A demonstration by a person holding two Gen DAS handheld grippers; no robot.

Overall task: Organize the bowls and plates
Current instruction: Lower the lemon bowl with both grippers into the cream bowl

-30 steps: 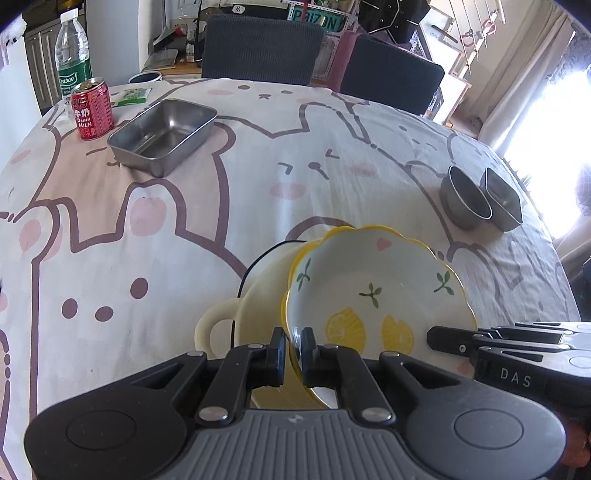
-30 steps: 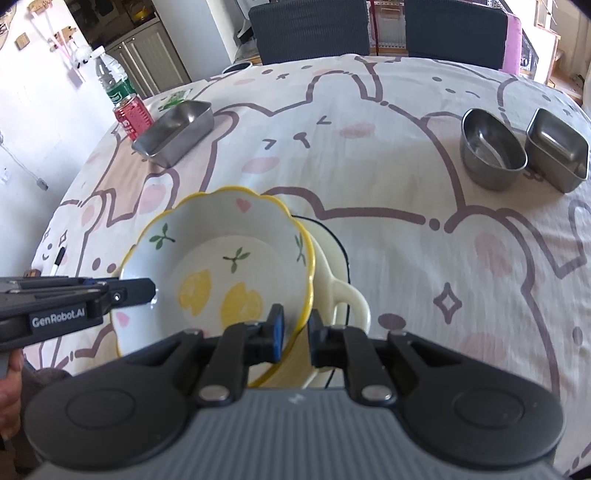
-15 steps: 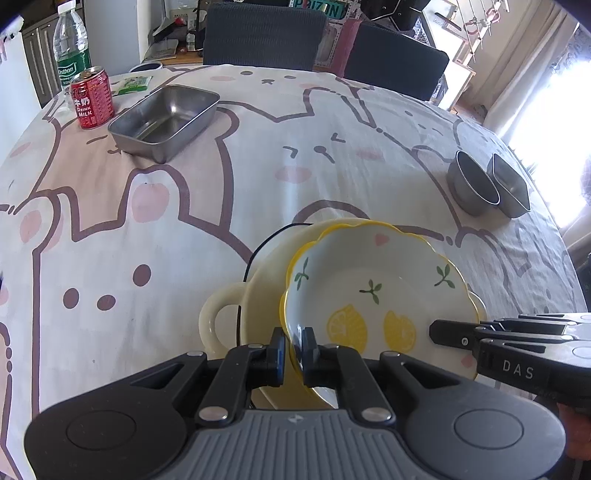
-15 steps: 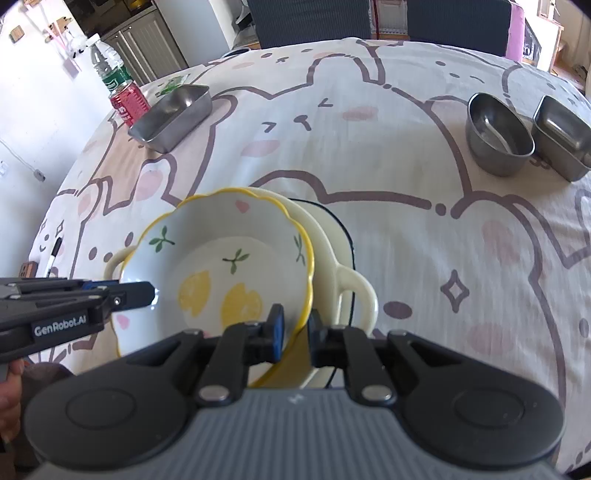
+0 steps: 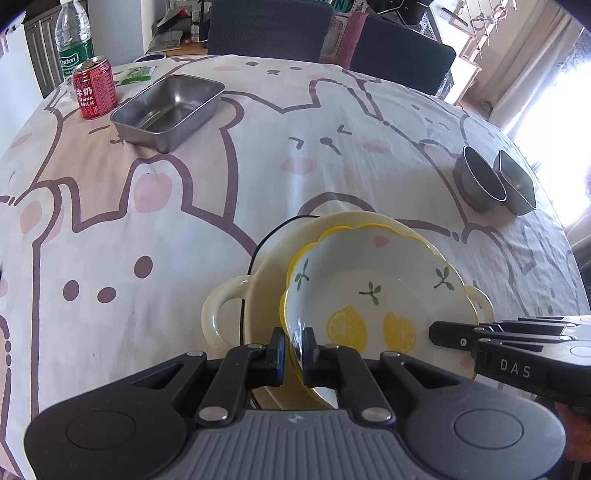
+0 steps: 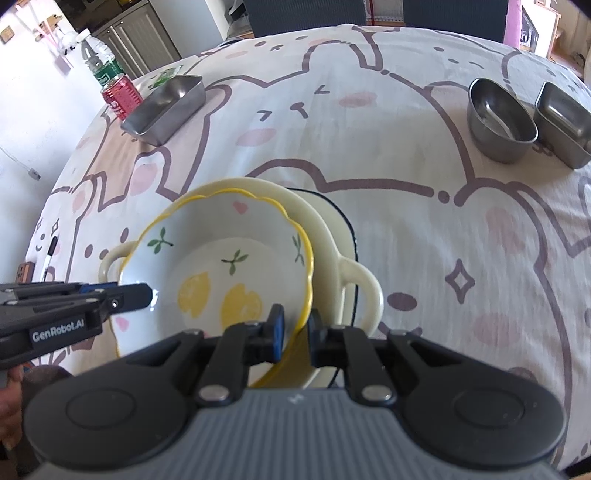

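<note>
While both grippers pinch the lemon bowl [image 5: 373,291], only right view shows a pen [image 6: 49,254].

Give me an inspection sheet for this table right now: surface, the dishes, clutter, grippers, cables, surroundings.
Surface: tablecloth with a bunny print.
Job's things: lemon bowl over a cream handled dish; steel tray, round steel bowl, square steel tin apart.
Clutter: red can, water bottle.
Grippers: left gripper and right gripper clamp opposite rims of the lemon bowl.
Cables: thin black cable beside the dish.
Surroundings: two dark chairs.
</note>
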